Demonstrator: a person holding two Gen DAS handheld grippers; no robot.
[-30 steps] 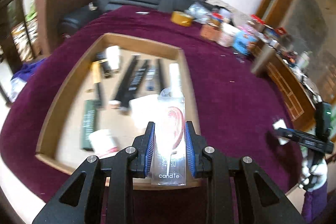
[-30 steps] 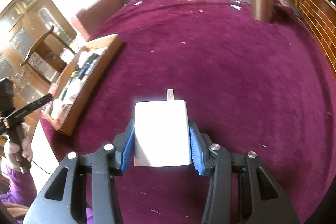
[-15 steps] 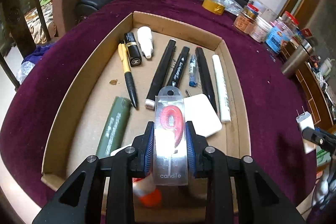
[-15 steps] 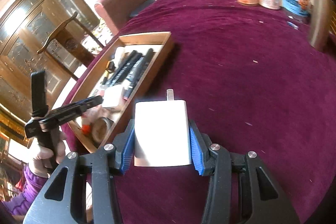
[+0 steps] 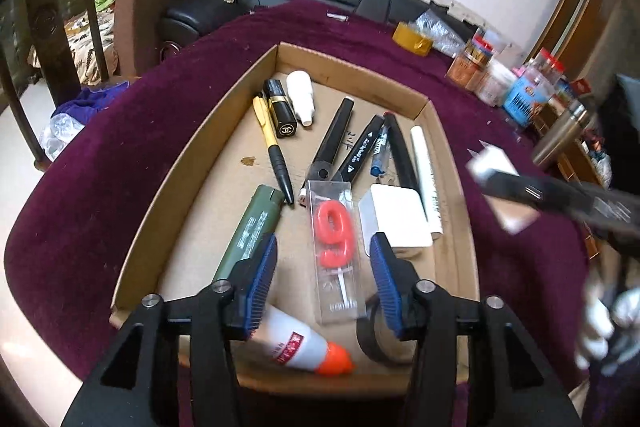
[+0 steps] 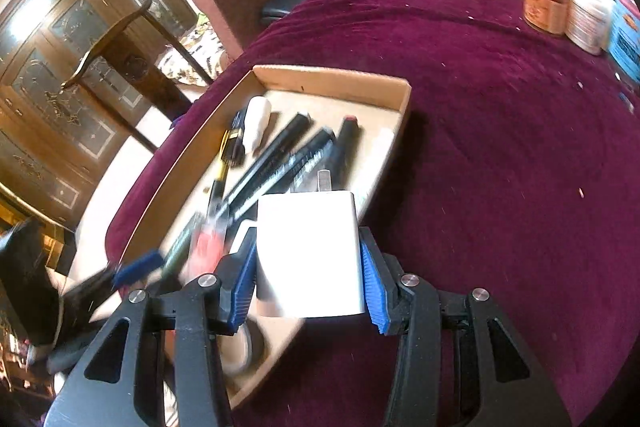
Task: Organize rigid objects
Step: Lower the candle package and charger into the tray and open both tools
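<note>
The left hand-held gripper is opening: half a second ago its pads pinched the candle pack, and now they stand clear of it, so the pack lies released on the floor of the cardboard tray, beside the white block there. That item looks placed. The right hand-held gripper has swung in from the open desk and pinches a white charger over the tray's near corner; its drop appears next. The pack shows a red "9"; its label is blurred here. A black lipstick near the tray's far wall carries the Chanel logo.
</note>
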